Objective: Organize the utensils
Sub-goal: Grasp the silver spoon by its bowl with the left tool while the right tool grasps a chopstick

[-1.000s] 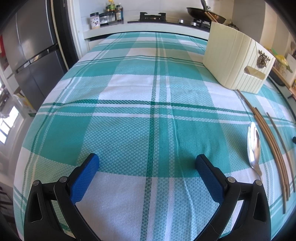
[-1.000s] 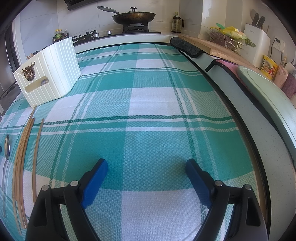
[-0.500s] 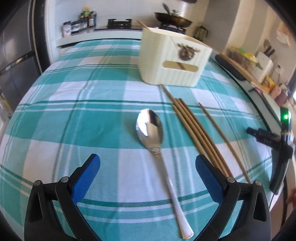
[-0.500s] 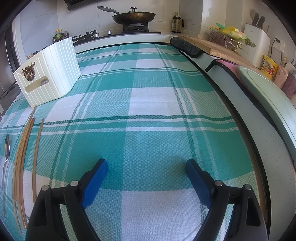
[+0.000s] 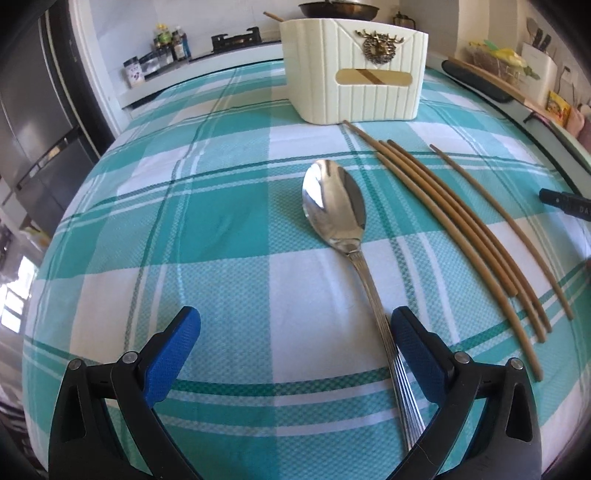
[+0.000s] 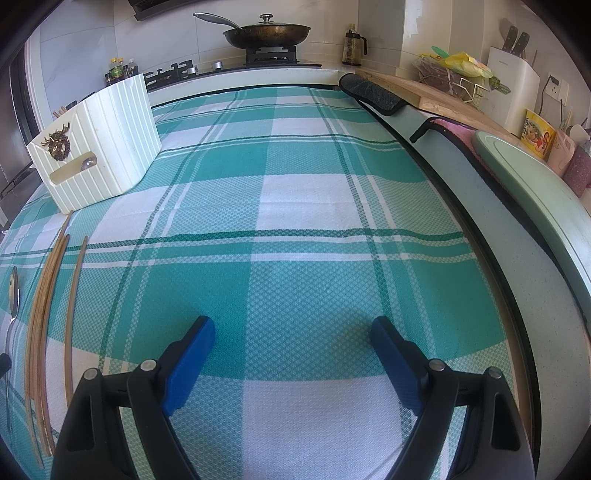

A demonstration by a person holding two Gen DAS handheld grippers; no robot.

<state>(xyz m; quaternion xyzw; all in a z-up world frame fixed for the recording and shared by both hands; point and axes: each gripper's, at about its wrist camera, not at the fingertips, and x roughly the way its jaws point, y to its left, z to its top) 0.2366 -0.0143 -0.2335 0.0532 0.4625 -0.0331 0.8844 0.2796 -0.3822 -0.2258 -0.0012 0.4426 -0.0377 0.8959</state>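
A silver spoon (image 5: 334,208) lies on the green checked tablecloth (image 5: 207,221), bowl pointing away. Its handle runs down just inside the right finger of my left gripper (image 5: 295,328), which stands open above it. Several brown chopsticks (image 5: 454,218) lie to the right of the spoon. Behind them stands a cream ribbed utensil holder (image 5: 354,70) with a brass emblem. In the right wrist view my right gripper (image 6: 291,336) is open over bare cloth, with the holder (image 6: 99,147), the chopsticks (image 6: 48,291) and the spoon (image 6: 13,291) far to its left.
A dark part of the other gripper (image 5: 565,203) shows at the right edge of the left wrist view. A stove with a pan (image 6: 266,33) lies beyond the table. A dark mat (image 6: 373,94), a cutting board (image 6: 539,199) and a knife block (image 6: 513,92) line the counter on the right.
The left gripper has swung right across the cloth: the spoon, first at the far right edge, now lies between its open fingers. The right gripper has kept still.
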